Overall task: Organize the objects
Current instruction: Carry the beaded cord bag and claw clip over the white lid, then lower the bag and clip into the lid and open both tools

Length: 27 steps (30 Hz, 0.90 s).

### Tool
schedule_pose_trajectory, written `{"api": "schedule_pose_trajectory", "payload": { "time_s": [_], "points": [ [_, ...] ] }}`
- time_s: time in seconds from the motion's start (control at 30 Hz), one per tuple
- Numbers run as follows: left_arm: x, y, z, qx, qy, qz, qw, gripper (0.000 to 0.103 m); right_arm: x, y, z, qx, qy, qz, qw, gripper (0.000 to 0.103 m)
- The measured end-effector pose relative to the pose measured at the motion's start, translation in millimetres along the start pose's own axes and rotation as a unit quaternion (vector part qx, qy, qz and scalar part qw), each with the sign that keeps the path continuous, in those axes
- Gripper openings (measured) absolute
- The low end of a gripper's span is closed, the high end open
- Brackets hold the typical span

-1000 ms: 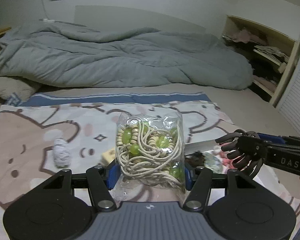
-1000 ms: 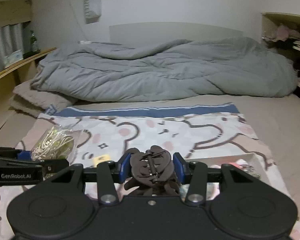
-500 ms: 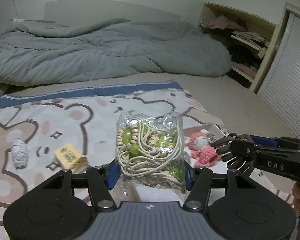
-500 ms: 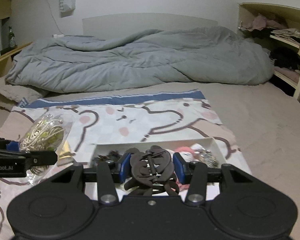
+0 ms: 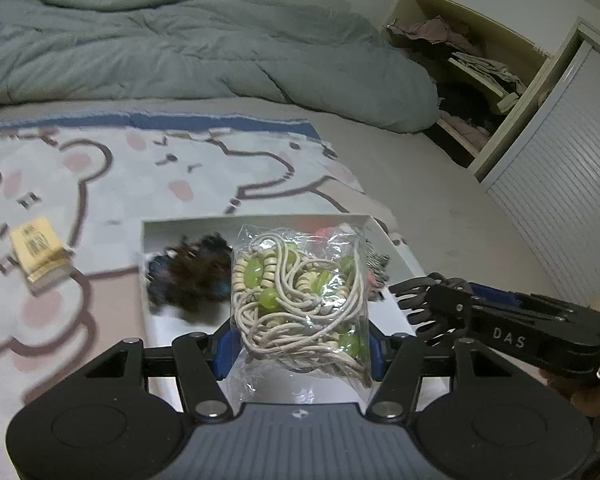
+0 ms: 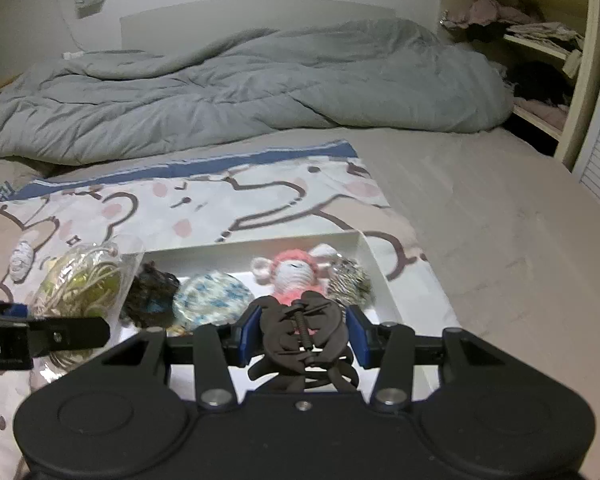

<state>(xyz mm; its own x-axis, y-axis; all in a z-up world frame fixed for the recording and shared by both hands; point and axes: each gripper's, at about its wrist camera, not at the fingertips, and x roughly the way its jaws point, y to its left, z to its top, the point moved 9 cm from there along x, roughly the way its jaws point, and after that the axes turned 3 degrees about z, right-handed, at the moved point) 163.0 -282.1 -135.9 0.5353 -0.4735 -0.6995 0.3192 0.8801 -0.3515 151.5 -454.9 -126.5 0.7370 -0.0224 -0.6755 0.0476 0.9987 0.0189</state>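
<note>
Duvet [image 6: 236, 92]: grey, bunched across the far side of the bed.
Blanket [image 5: 204, 168]: bear-print, spread flat under everything else.
Tray [image 6: 384, 276]: white, shallow, set on the blanket near its right edge.
Tray contents: dark hair scrunchie [image 6: 150, 292], blue-white knitted pad [image 6: 210, 296], pink crochet doll [image 6: 294, 274], metallic scrubber [image 6: 348, 284], packed side by side.
Left gripper [image 5: 300, 344]: clamped on a clear bag of beaded cords [image 5: 300, 292], held above the tray's near-left part.
Right gripper [image 6: 302, 334]: clamped on a dark brown claw hair clip [image 6: 302, 332], held over the tray's near edge.
Yellow packet [image 5: 38, 254]: left on the blanket, apart from the tray.
White yarn ball [image 6: 22, 260]: on the blanket, further left.
</note>
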Motion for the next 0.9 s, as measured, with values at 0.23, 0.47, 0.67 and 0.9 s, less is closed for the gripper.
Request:
{"api": "schedule_pose_trajectory", "payload": {
  "time_s": [0.23,0.47,0.67,0.9],
  "points": [
    [28.1,-19.2,-27.1,-0.048,0.022,-0.035,0.9980,0.061,6.8,-17.5,-16.4,-0.004,0.020,-0.007,1.000,0.047],
    [48.9,-37.1,-44.3,-0.096,0.044,-0.089,0.9904,0.069,13.7,-32.0,-28.2,0.001,0.037,-0.016,0.999,0.047],
    [57.4,-48.7,-51.8,-0.061,0.062,-0.099,0.9914,0.090,22.1,-40.5,-35.1,0.003,0.045,-0.021,0.999,0.047],
    [63.3,-40.9,-57.7,-0.039,0.087,-0.067,0.9932,0.069,29.7,-45.9,-45.6,-0.004,0.067,-0.033,0.997,0.049]
  ]
}}
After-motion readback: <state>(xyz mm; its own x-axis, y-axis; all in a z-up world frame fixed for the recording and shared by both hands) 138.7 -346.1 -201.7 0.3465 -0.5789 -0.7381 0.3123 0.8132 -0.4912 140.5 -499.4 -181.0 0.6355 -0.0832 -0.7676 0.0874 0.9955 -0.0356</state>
